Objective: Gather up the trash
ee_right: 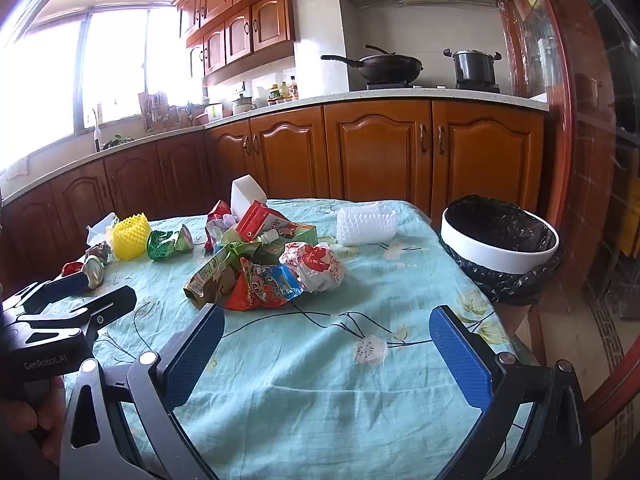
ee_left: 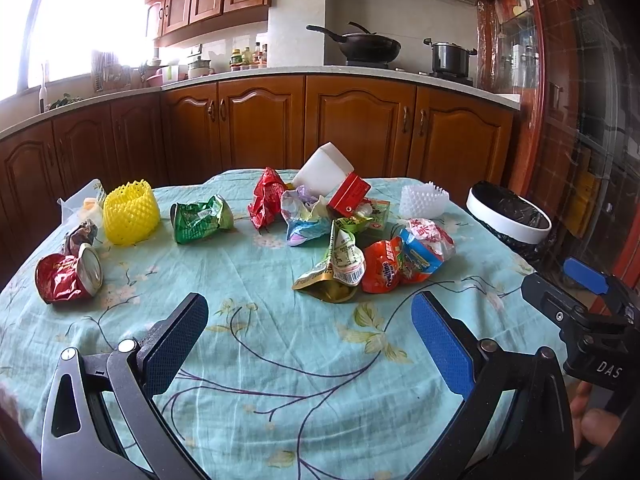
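Both grippers, left gripper (ee_left: pixel 310 330) and right gripper (ee_right: pixel 327 346), hover with fingers apart and empty over the worktop (ee_right: pixel 320 380). Collecting looks unstarted: wrappers (ee_right: pixel 264 280) lie just ahead, bin (ee_right: pixel 500 254) ahead-right; next, reach forward and pinch one.

The window (ee_left: pixel 76 20) was blown out to white — nothing beyond it could be read. The bottles (ee_left: pixel 248 58) on the worktop were too small to tell apart. The bin (ee_right: pixel 500 236) beside the table's right edge hid its lower half behind the tablecloth (ee_right: pixel 320 380). Behind the yellow net (ee_left: pixel 130 214), a clear wrapper (ee_left: pixel 80 200) was partly covered — contents unclear.
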Tool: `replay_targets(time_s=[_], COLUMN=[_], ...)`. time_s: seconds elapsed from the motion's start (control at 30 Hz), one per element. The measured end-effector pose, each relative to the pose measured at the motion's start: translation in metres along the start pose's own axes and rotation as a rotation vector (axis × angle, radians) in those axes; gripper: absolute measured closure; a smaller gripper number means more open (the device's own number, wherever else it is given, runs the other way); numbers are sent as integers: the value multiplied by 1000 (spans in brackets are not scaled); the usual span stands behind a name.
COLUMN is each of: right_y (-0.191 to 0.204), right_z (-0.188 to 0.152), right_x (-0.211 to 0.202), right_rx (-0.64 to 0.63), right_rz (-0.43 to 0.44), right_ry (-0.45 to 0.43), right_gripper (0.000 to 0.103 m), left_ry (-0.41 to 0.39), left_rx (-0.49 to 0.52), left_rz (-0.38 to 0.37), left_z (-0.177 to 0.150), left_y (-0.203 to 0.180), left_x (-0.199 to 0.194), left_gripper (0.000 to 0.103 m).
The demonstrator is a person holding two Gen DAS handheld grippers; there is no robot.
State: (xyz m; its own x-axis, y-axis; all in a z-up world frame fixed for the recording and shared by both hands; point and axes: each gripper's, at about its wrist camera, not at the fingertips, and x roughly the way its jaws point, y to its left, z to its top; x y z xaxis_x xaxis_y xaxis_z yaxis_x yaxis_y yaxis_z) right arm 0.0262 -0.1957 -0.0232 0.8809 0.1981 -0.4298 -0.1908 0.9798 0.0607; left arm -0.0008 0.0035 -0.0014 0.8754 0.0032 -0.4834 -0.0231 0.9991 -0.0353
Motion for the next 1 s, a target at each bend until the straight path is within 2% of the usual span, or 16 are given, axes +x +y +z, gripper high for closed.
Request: replay_targets(time_s=[1.0], right_y=[2], right_z=[-1], right_x=[3], right_rx=[5], right_rz=[12], right_ry=[3], right_gripper=[0], left_ry=[22], left_rx=[-14], left_rz=[-1], left_z=[-2], left_y=[4], left_x=[6], left_gripper=[0])
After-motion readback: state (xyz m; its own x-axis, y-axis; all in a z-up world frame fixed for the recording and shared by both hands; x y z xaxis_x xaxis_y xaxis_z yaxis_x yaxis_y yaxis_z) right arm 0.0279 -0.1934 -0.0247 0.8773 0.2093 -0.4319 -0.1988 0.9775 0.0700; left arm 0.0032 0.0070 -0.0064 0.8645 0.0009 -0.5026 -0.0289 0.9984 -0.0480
